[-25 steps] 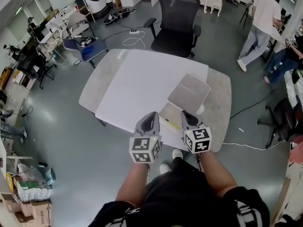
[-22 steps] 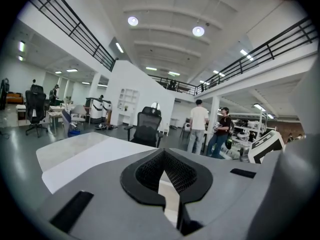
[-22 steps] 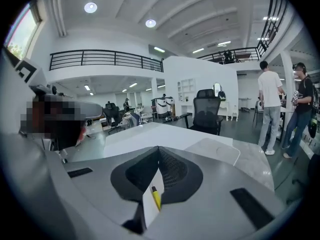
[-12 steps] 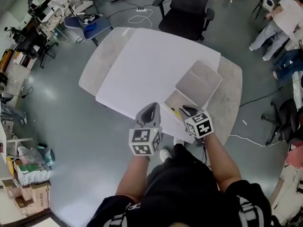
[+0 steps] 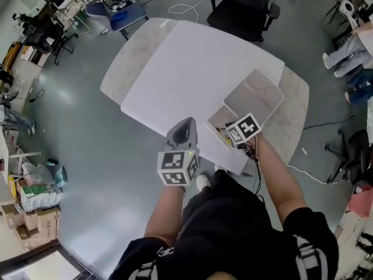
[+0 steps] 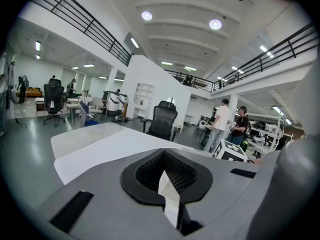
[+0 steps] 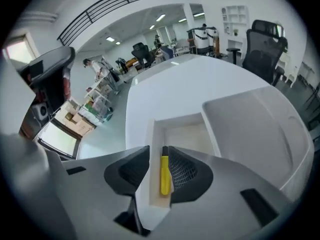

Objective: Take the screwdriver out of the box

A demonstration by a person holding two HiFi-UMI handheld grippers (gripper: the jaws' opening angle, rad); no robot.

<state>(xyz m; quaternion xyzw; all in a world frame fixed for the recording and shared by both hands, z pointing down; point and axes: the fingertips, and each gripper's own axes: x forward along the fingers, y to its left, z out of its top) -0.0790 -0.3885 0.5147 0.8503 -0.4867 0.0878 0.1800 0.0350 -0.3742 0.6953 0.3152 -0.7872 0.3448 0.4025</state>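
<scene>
An open white box stands on the table's near right part, its lid swung back. In the right gripper view a yellow-handled screwdriver lies inside the box, along its left wall. My right gripper is open and points down into the box, with the screwdriver and that wall showing between its jaws. The head view shows only its marker cube over the box. My left gripper hangs off the table's near edge, left of the box, shut and empty.
A white sheet covers most of the grey table. A black office chair stands at the far side. A person's legs show at the far right. A cable lies on the floor to the right.
My right gripper has moved forward over the box and tipped down into it. The left gripper has stayed at the table's near edge.
</scene>
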